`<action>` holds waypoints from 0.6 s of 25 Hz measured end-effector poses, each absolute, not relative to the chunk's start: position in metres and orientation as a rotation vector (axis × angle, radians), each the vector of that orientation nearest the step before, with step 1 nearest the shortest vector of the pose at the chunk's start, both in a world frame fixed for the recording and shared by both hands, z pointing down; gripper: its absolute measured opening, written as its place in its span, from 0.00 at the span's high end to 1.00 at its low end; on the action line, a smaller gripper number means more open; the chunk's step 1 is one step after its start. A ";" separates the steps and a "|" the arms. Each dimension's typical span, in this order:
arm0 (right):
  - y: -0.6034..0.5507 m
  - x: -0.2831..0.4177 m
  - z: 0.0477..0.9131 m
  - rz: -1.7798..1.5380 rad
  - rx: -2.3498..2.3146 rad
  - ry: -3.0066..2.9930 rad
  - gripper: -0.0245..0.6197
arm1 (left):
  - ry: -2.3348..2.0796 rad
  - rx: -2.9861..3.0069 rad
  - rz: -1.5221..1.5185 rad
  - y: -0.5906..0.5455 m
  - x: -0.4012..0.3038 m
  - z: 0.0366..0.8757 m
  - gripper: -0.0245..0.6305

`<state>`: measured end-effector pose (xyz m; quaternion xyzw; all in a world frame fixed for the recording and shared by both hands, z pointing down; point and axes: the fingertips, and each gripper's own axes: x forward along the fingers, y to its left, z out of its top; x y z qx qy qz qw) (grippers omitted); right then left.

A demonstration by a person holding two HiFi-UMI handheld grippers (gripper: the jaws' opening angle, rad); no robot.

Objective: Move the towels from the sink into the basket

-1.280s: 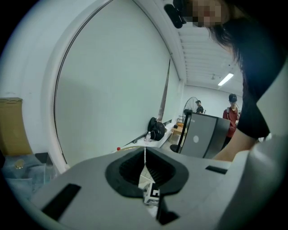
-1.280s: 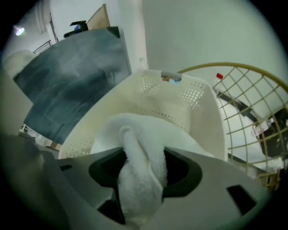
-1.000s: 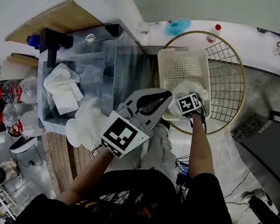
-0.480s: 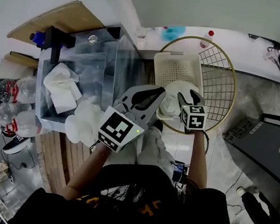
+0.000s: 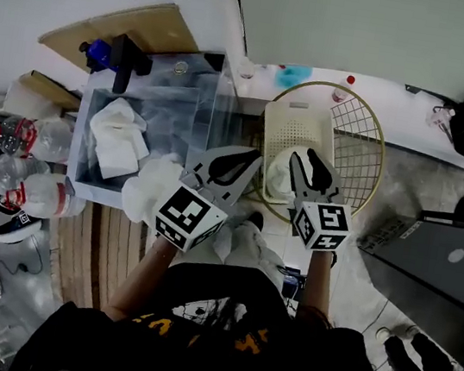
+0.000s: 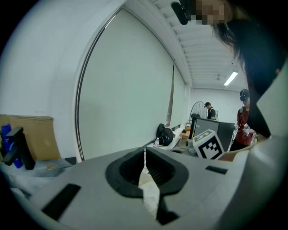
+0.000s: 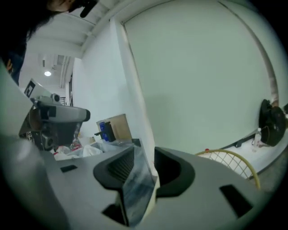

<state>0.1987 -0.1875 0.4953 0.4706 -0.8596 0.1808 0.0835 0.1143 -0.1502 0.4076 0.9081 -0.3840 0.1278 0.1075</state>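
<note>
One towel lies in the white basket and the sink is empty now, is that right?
Not quite. The sink is not empty: a white towel lies in it, as the head view shows. The rest holds: a second towel does lie in the white basket.

We see bright, even indoor light from ceiling lamps [image 6: 230,78]; both gripper views bend strongly and darken at the corners, and the near fingers [image 7: 119,167] blur.
</note>
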 end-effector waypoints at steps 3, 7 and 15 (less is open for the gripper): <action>-0.169 0.173 0.463 0.488 1.396 -2.630 0.74 | -1.158 2.670 0.351 -0.132 0.089 0.398 0.95; -0.143 0.136 0.430 0.418 1.397 -2.688 0.74 | -1.170 2.669 0.321 -0.104 0.048 0.389 0.95; -0.079 0.042 0.405 0.377 1.419 -2.703 0.81 | -1.145 2.697 0.279 -0.052 -0.048 0.381 0.95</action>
